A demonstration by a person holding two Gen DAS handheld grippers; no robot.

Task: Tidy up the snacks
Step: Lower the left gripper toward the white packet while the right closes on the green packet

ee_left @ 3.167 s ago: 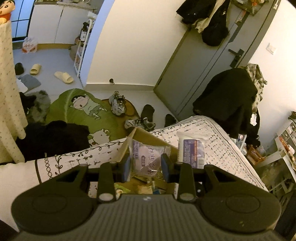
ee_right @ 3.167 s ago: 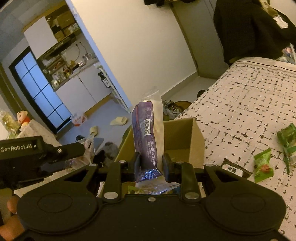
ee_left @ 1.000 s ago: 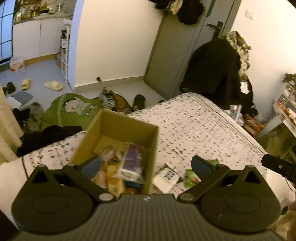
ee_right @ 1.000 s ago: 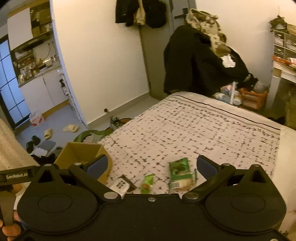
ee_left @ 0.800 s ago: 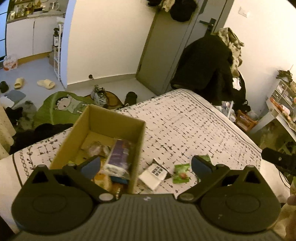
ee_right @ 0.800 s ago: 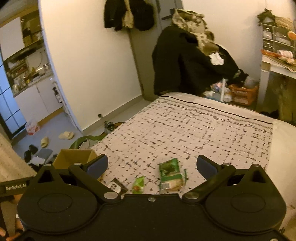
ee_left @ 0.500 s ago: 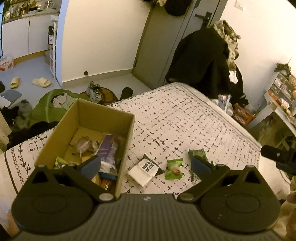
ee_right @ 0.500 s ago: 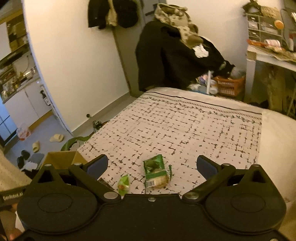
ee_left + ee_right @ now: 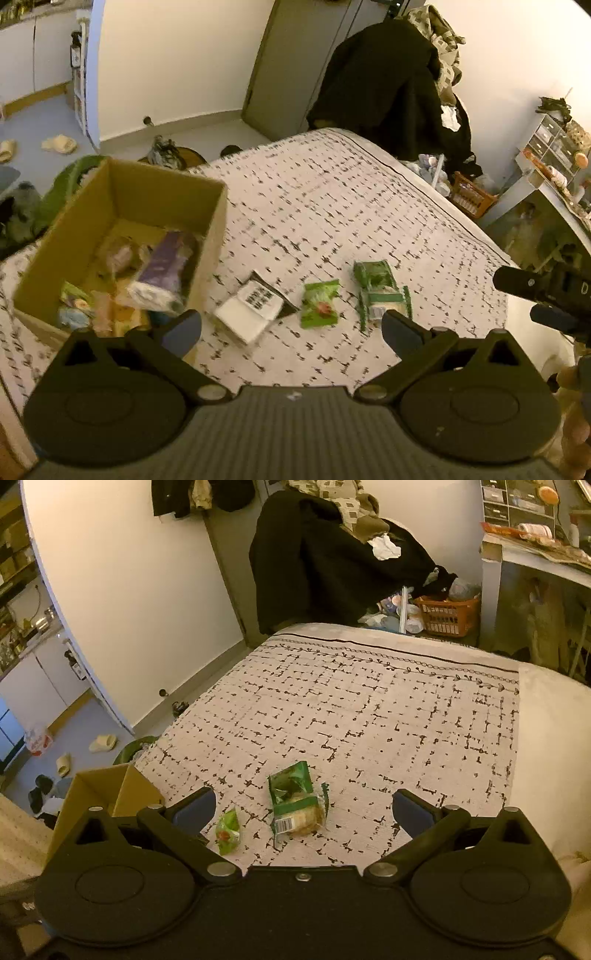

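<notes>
While spread wide and empty, left tool and right tool above green snack packets.

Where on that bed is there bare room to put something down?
Bare quilt stretches from the green cracker pack to the far trim, and right to the plain edge. It is crowded by the cardboard box: white packet, small green packet, cracker pack in a row.

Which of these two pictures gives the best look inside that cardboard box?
The left wrist view: the cardboard box is seen from above, with a purple packet and other snacks inside. The right wrist view shows only one outer corner of it, behind the hand-held gripper.
</notes>
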